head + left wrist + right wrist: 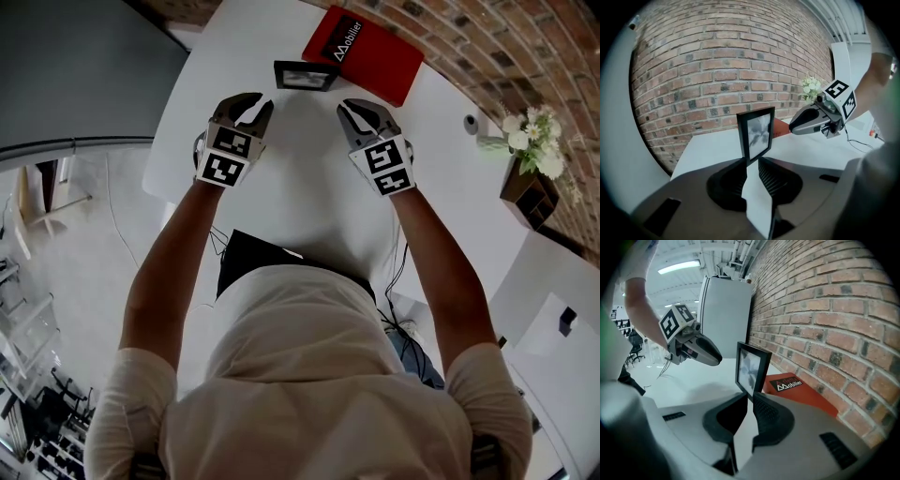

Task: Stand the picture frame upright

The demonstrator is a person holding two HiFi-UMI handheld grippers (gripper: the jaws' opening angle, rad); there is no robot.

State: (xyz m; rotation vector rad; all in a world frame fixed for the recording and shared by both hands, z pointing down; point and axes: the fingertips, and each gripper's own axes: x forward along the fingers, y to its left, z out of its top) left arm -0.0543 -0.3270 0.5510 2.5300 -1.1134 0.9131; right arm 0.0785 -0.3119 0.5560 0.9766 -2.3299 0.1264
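The picture frame (305, 75) is found upright at the table's (309, 197) far side, just beside the red book (366, 52). The left gripper (259, 105) and right gripper (353, 107) are held apart, empty. Its support is possibly unsteady; toppling could be caused by a stray knock.

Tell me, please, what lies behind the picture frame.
A red Mobilier booklet lies flat behind the picture frame, before the brick wall; the frame hides part of it.
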